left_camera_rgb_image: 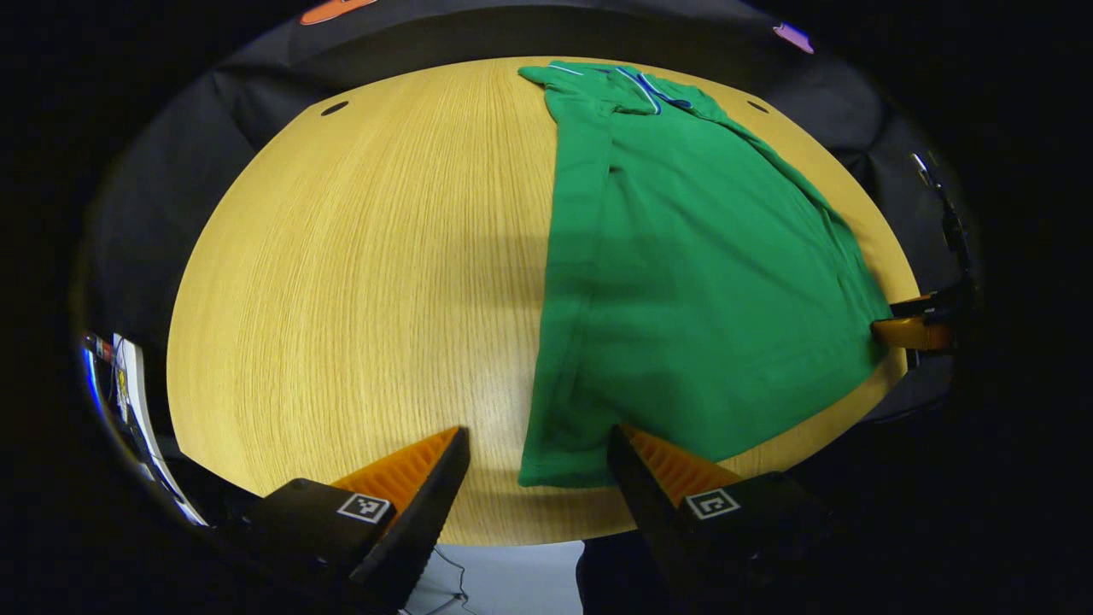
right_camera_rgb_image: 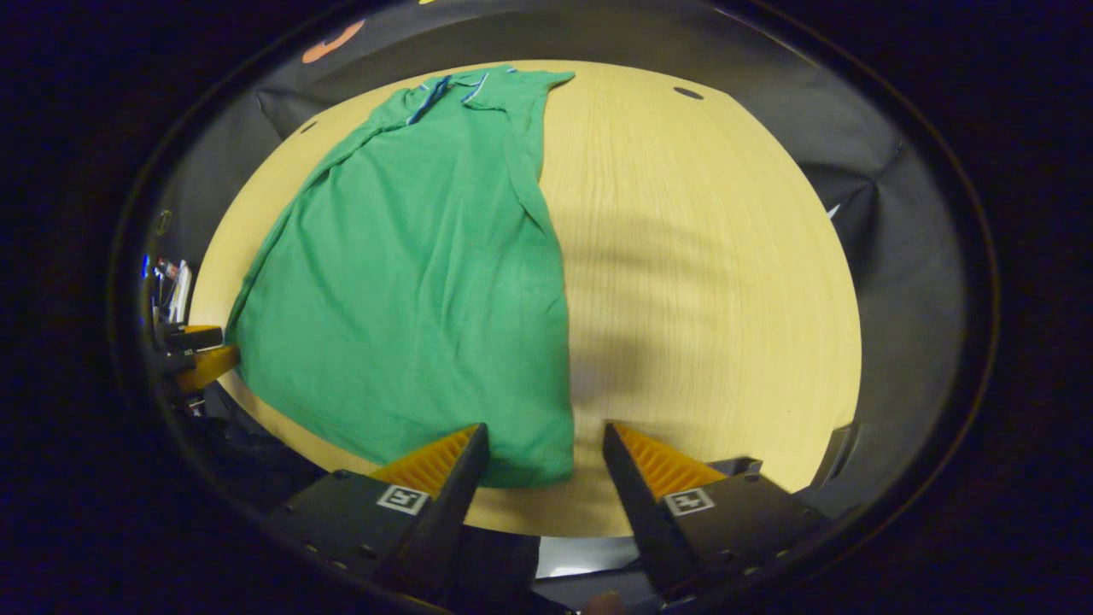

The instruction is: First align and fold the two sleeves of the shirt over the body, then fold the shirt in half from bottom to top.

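Observation:
A green shirt (left_camera_rgb_image: 700, 282) lies flat on the wooden table (left_camera_rgb_image: 359, 282), both sleeves folded in over the body. Its blue-and-white trimmed collar (left_camera_rgb_image: 640, 90) is at the far end and the hem is at the near edge. My left gripper (left_camera_rgb_image: 538, 437) is open, and the hem's left corner (left_camera_rgb_image: 555, 465) lies between its spread fingers. In the right gripper view the shirt (right_camera_rgb_image: 410, 282) covers the left half of the table (right_camera_rgb_image: 709, 282). My right gripper (right_camera_rgb_image: 545, 431) is open around the hem's right corner (right_camera_rgb_image: 546, 461). Each gripper also shows at the other view's side: the right gripper (left_camera_rgb_image: 909, 329) and the left gripper (right_camera_rgb_image: 201, 354).
The table's near edge runs just under both grippers, with floor below it. Small dark holes (left_camera_rgb_image: 335, 108) (right_camera_rgb_image: 687, 92) sit near the far rim. Black cloth walls surround the table. Some equipment (left_camera_rgb_image: 119, 376) stands off the table's left side.

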The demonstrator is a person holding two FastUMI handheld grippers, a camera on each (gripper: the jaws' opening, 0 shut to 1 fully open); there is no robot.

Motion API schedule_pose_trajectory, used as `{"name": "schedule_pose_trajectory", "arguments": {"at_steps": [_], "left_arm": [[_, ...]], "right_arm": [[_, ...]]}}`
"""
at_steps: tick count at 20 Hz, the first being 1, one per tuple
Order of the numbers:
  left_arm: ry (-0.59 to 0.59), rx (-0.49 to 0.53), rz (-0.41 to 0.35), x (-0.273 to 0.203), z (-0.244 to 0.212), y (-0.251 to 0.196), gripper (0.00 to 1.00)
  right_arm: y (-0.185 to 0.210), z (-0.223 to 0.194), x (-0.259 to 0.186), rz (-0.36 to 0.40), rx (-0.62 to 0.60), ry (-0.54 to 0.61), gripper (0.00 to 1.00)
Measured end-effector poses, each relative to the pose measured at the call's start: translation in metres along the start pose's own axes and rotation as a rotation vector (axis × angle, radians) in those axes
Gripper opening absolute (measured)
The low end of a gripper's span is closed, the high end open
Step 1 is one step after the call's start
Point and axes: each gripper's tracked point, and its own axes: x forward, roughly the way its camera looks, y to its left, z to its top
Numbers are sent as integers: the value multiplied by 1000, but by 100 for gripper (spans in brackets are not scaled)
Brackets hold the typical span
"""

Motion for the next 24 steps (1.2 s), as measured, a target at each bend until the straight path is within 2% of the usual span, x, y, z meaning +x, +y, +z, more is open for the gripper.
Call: {"name": "schedule_pose_trajectory", "arguments": {"at_steps": [2,3,4,5,7,8,9,10,12,15,18,22,23,24], "left_arm": [[16,-19,1,-3,9,-3,100],[27,-15,-4,-4,14,-4,100],[37,-10,-11,-6,20,-6,92],[56,-3,-22,-9,25,-9,85],[58,-30,-56,-13,40,-18,54],[61,-43,-66,-15,47,-21,24],[63,-44,-76,-15,56,-23,12],[67,-52,-92,-20,65,-25,8],[88,-74,-131,-29,83,-32,6],[52,-60,-174,-52,129,-38,6],[-8,-41,-223,-80,187,-49,6],[-75,-95,-281,-110,274,-68,6],[-91,-103,-288,-111,267,-67,6],[-113,-108,-294,-107,223,-72,6]], "right_arm": [[2,-1,1,6,10,14,60],[4,-2,1,17,24,21,54],[4,-2,0,17,41,29,31],[8,0,0,43,51,23,24],[13,-2,1,59,78,35,4],[13,-2,0,62,71,39,5],[15,1,-1,64,71,32,5],[15,-2,0,67,73,32,0],[14,2,-2,72,81,19,0],[11,12,-16,95,103,-21,0],[9,26,-30,103,113,-69,0],[2,52,-48,101,122,-136,0],[0,60,-53,98,130,-159,0],[-3,69,-58,90,135,-178,0]]}}
